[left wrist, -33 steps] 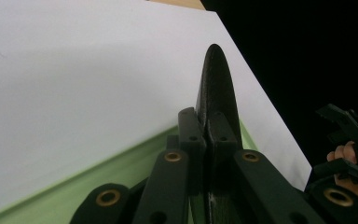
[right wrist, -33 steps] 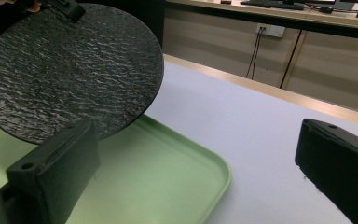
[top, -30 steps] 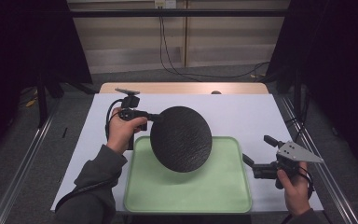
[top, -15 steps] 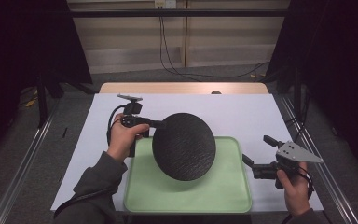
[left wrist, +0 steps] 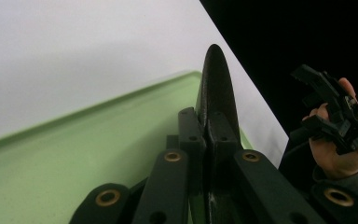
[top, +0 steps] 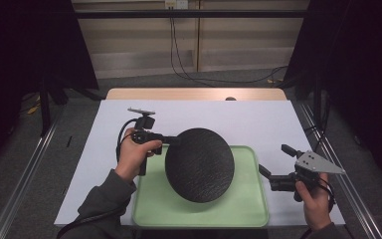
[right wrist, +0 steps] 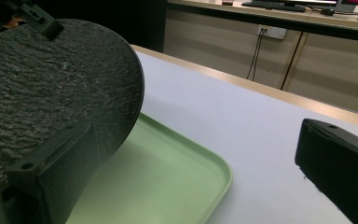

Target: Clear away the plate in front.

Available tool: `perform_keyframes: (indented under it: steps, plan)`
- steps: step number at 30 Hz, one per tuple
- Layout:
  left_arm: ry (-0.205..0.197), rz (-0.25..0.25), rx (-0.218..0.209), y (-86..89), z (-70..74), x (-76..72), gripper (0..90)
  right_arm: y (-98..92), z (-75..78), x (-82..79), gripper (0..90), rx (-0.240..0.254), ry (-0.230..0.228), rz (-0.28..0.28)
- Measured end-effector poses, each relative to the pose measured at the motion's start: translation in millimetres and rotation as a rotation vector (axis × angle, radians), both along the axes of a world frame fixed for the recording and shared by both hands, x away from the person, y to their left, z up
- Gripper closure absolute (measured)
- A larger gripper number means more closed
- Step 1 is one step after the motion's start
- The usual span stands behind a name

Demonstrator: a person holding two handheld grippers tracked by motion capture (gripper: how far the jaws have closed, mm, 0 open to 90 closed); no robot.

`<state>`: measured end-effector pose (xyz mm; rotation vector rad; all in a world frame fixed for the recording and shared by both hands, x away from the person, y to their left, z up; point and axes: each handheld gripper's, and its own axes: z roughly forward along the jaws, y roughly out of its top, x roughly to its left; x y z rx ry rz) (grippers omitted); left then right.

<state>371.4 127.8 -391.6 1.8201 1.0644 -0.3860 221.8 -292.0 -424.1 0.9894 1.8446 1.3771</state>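
High view: left hand-held gripper (top: 171, 141) clamps the black plate's (top: 200, 164) edge over the tray (top: 248, 209).

A white desk (top: 238, 119) with a wooden far edge stands before a pale cabinet wall (top: 229, 45), where black cables (top: 179, 55) hang from a socket (top: 175, 4).

black textured plate (top: 200, 164), green tray (top: 251, 209)
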Motion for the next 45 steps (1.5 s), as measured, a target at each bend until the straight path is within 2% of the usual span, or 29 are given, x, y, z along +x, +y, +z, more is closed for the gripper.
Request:
perform_keyframes:
  steps: [3,4,7,10,11,14,18,21,24,27,29,31,35,38,42,45]
  plan:
    - [-0.002,-0.022,0.008,-0.6,-2.8,-2.8,86.9,-0.3,0.0,0.1,0.0,0.000,0.000,-0.002]
    - [0.008,-0.019,0.002,-1.7,-3.4,-4.5,86.8,-0.2,0.1,0.1,0.0,0.002,0.000,-0.005]
    - [0.004,-0.022,0.008,-1.7,-5.8,-6.4,86.8,0.0,0.2,-0.1,0.0,0.003,0.000,-0.005]
    - [0.019,-0.020,-0.011,-3.1,-8.1,-9.8,86.8,0.2,0.0,-0.3,0.0,0.001,0.004,-0.001]
    - [0.011,-0.027,-0.005,-2.8,-9.0,-10.1,86.7,0.5,-0.1,-0.1,0.0,0.000,0.001,-0.002]
    - [0.019,-0.024,-0.015,-4.7,-11.0,-13.4,86.7,0.5,-0.2,-0.1,0.0,0.000,0.003,-0.004]
    - [0.009,-0.040,0.004,-6.3,-14.7,-16.0,86.6,-0.1,0.2,-0.4,0.0,0.001,0.001,0.004]
    - [0.026,-0.048,-0.001,-8.7,-19.1,-18.7,86.4,-0.5,0.2,-0.4,0.0,0.001,0.002,0.002]
    - [0.025,-0.056,0.000,-9.4,-22.8,-19.7,86.2,0.0,0.1,-0.5,0.0,0.000,0.002,0.006]
    - [0.048,-0.047,-0.004,-10.5,-26.2,-19.9,86.2,0.6,-0.2,-0.2,0.0,-0.004,-0.002,0.002]
    - [0.045,-0.046,0.007,-9.0,-29.1,-18.6,86.3,0.3,0.0,-0.5,0.0,-0.003,0.001,0.005]
    - [0.057,-0.038,-0.006,-8.5,-31.8,-18.7,86.3,0.0,0.0,-0.3,0.0,-0.003,0.000,0.006]
    - [0.047,-0.035,0.006,-7.3,-38.7,-17.9,87.1,0.5,-0.3,0.1,0.0,-0.002,0.001,-0.004]
    - [0.050,-0.022,-0.006,-5.7,-42.9,-17.4,87.3,0.6,-0.5,0.1,0.0,-0.008,-0.002,0.003]
    - [0.025,-0.025,-0.009,-6.3,-43.6,-17.2,87.2,0.6,-0.5,0.1,0.0,-0.006,-0.003,0.003]
    - [0.024,-0.017,-0.014,-6.9,-44.1,-17.1,87.3,0.8,-0.7,0.3,0.0,-0.009,-0.002,0.008]
